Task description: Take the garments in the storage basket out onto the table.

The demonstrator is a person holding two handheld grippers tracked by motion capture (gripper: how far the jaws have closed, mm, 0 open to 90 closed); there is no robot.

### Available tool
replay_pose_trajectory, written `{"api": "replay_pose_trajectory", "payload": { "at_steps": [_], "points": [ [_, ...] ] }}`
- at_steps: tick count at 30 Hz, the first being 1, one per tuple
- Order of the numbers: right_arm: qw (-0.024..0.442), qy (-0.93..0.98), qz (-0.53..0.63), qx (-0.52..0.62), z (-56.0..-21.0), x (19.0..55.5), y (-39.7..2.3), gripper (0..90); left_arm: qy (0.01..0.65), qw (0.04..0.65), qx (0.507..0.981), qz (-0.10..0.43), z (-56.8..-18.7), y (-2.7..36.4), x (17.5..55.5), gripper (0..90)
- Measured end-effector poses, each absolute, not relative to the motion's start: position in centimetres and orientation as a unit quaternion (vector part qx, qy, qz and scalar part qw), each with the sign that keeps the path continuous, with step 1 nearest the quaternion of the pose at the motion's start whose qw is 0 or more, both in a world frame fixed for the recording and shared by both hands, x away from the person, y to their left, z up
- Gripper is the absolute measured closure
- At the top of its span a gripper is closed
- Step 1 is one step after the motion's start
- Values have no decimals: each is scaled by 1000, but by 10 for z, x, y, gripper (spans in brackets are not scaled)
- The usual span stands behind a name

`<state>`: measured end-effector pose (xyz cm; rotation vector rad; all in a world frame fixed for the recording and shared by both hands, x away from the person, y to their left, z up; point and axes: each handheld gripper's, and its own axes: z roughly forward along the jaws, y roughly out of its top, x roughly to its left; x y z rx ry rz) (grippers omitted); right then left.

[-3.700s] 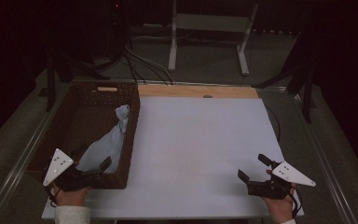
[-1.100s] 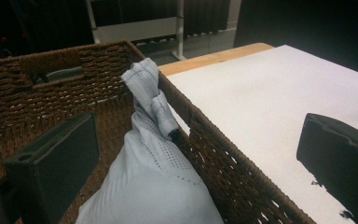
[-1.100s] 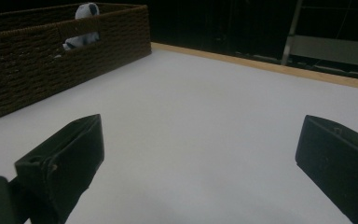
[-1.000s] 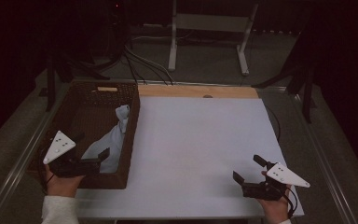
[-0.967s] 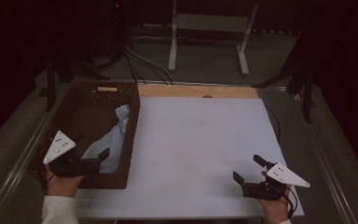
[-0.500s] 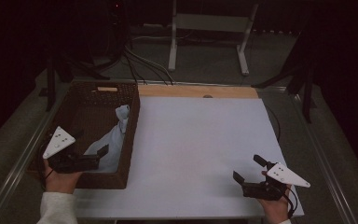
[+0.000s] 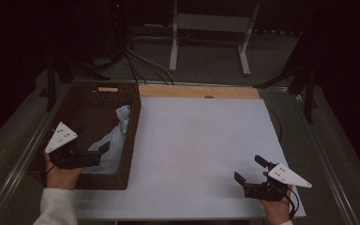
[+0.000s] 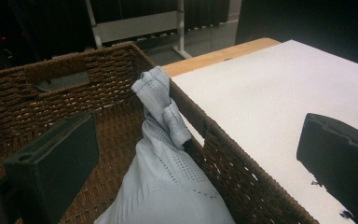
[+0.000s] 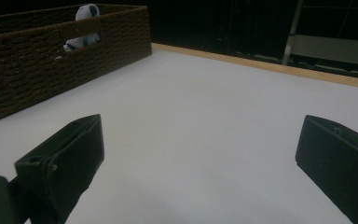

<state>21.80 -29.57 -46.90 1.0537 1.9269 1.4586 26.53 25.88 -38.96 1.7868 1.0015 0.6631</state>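
Over the wicker basket (image 7: 130,140) and pale cloth (image 8: 168,186), left claw (image 7: 104,149) agape; right claw (image 7: 247,169) likewise.

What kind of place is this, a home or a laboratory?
Probably a laboratory or recording room: a white work table in a dark room, loose cables on the floor behind it, and a bare metal stand. A wicker basket holds a pale cloth.

Pale blue cloth (image 8: 165,186) with a fine perforated dot pattern, dark brown woven wicker basket (image 7: 86,101), white table top (image 7: 201,145) with a light wooden edge, black gripper jaws
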Motion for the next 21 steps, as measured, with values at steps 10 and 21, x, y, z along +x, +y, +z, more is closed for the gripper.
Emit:
{"api": "replay_pose_trajectory", "payload": {
  "at_steps": [10,21],
  "points": [
    [250,706,537,388,-469,218,-296,14,405,476,731,274,-387,259,271,2],
    [250,703,539,391,-469,218,-297,14,408,477,730,271,-389,263,279,2]
  ]
}}
